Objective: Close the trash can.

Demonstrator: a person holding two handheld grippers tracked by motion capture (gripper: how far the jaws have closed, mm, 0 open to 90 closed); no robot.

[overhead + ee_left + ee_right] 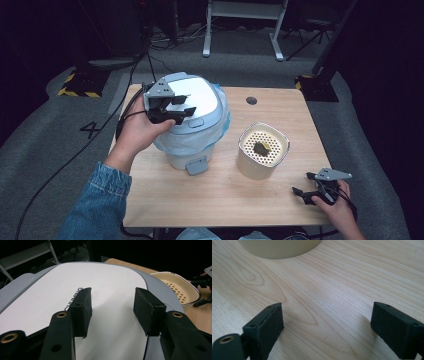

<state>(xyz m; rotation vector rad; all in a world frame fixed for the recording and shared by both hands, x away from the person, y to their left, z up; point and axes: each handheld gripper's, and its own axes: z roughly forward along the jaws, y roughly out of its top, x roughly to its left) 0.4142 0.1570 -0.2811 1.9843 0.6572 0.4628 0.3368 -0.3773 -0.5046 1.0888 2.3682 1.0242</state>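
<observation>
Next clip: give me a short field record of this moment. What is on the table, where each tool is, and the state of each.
surface: wooden table
bin: small lidded bin with a plastic liner, lid closed, table's left half
container: cream container with perforated insert, right of the bin, a dark lump resting on the insert
left tool: left tool over the bin's white lid, jaws apart, nothing between them
right tool: right tool low over bare wood near the table's right front corner, jaws wide apart, empty
</observation>
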